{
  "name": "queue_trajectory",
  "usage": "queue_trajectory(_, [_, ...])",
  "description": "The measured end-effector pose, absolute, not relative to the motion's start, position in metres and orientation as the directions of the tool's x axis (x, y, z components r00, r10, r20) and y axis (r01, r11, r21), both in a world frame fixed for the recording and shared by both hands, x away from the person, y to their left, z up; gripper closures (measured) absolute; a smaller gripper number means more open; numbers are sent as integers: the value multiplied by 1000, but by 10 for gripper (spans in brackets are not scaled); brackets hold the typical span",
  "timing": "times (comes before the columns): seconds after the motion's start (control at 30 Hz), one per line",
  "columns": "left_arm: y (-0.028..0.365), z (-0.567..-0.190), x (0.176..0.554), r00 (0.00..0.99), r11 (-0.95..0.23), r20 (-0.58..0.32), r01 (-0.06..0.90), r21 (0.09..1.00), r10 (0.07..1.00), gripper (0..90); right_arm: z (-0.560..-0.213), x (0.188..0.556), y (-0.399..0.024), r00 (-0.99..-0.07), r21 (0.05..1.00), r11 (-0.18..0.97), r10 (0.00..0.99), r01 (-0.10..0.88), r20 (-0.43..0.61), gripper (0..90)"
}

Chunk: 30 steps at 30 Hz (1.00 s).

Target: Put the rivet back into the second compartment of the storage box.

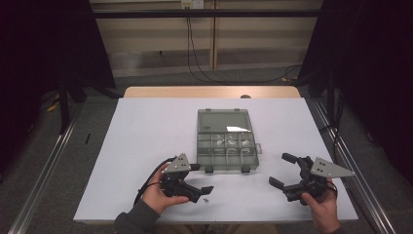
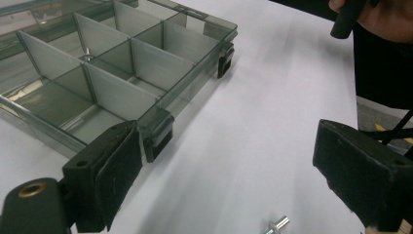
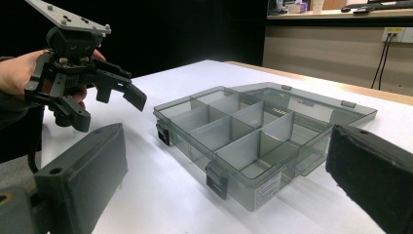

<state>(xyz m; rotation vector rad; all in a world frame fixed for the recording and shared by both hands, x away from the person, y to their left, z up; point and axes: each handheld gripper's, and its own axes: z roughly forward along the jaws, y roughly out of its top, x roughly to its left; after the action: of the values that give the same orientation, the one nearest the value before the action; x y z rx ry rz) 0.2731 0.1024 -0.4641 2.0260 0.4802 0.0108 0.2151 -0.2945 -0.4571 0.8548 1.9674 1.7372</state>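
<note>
The left tool, jaws wide and empty, sits lower left of the organizer box, near its front edge. The right tool, equally wide and empty, has bare bench around it at lower right.

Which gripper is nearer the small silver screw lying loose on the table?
Left. The left gripper hovers open beside the screw; the right gripper is open far off, across the table.

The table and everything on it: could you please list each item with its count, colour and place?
table: one, white top, centre of the high view
compartment box: one, smoky clear grey, lid open, mid-table
screw: one, silvery, loose on the table beside the left tool
cables: dark, on the floor beyond the table
left tool: one, black, jaws open, empty, beside the box's near left corner
right tool: one, black, jaws open, empty, right of the box
</note>
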Motion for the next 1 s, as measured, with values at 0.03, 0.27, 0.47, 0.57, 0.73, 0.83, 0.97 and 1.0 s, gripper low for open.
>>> queue_trajectory(0.03, [103, -465, 273, 922, -417, -193, 330, 847, 337, 115, -457, 215, -294, -743, 980, 52, 660, 193, 111, 11])
queue_trajectory(0.27, [103, -469, 269, 937, -472, -173, 306, 827, 305, 146, -457, 215, -294, -743, 980, 53, 660, 193, 110, 11])
queue_trajectory(0.47, [105, -472, 266, 941, -503, -165, 299, 811, 294, 193, -457, 215, -294, -744, 980, 53, 659, 192, 110, 11])
queue_trajectory(0.57, [106, -473, 265, 944, -517, -160, 294, 804, 288, 227, -457, 215, -294, -744, 980, 53, 659, 192, 110, 11])
queue_trajectory(0.73, [106, -474, 262, 950, -544, -154, 283, 790, 271, 343, -457, 215, -294, -744, 980, 54, 660, 193, 110, 11])
queue_trajectory(0.83, [104, -475, 260, 952, -561, -157, 283, 778, 262, 372, -457, 215, -294, -744, 980, 54, 659, 193, 110, 11])
queue_trajectory(0.97, [104, -476, 260, 952, -578, -155, 285, 765, 264, 425, -457, 215, -294, -744, 980, 54, 660, 193, 110, 11])
queue_trajectory(1.0, [104, -476, 260, 951, -581, -160, 290, 760, 265, 438, -457, 215, -294, -744, 980, 54, 659, 193, 110, 11])
